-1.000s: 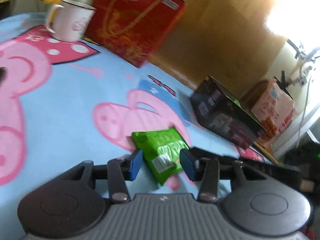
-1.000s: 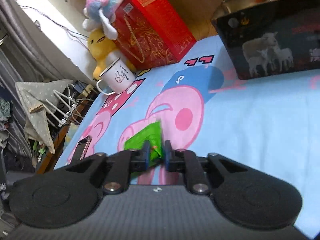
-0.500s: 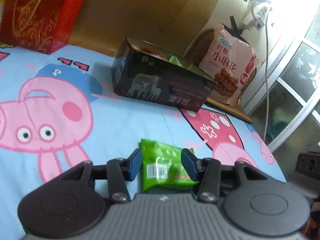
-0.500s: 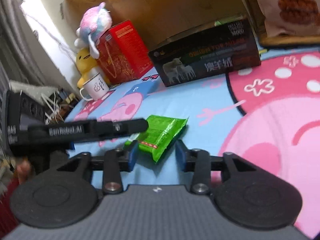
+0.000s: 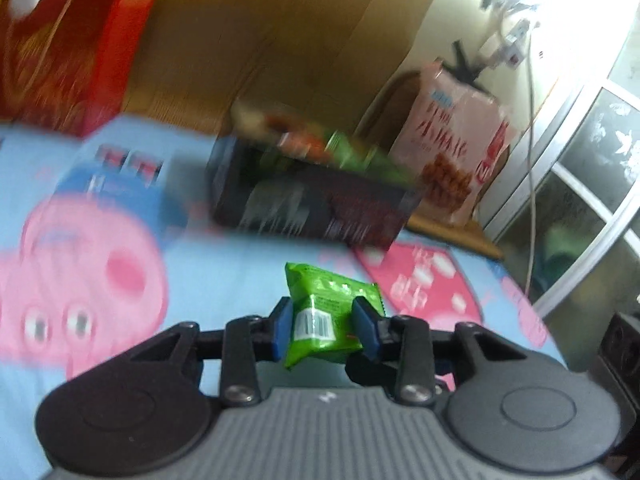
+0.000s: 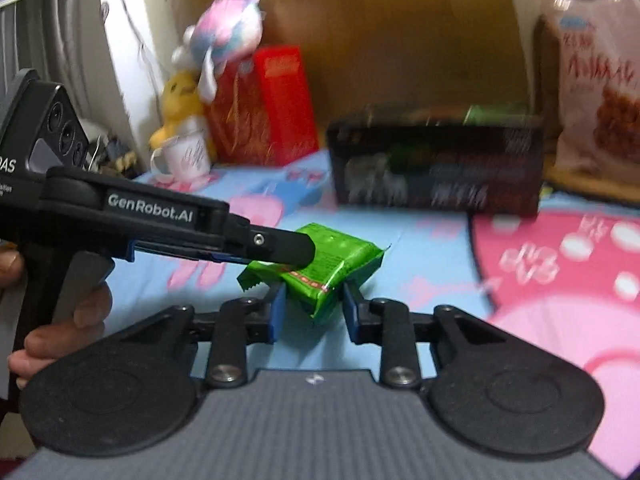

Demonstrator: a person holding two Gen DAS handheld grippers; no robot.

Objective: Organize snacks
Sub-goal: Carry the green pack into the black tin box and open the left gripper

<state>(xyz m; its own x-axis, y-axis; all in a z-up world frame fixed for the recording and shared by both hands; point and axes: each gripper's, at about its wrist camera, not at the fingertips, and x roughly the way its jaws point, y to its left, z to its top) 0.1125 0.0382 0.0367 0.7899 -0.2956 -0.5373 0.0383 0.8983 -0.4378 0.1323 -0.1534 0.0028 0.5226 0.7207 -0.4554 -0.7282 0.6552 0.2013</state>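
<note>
Left gripper (image 5: 324,330) clamped on green packet (image 5: 326,316), lifted off sheet. Right gripper (image 6: 312,312) open, packet just ahead, probably untouched. Dark box (image 5: 316,212) straight ahead, well apart.

Snack packet (image 5: 320,312) sits between the fingers of the left gripper (image 5: 323,330), above the bed sheet (image 5: 240,256); right gripper (image 6: 311,314) lies just under the packet's near corner, fingers either side. Open box (image 6: 436,168) stands behind the packet, with packets inside it. Snack bag (image 6: 596,92) stands right of the box; gift box (image 6: 264,108), mug (image 6: 186,156) and plush toys (image 6: 224,40) stand to its left.
</note>
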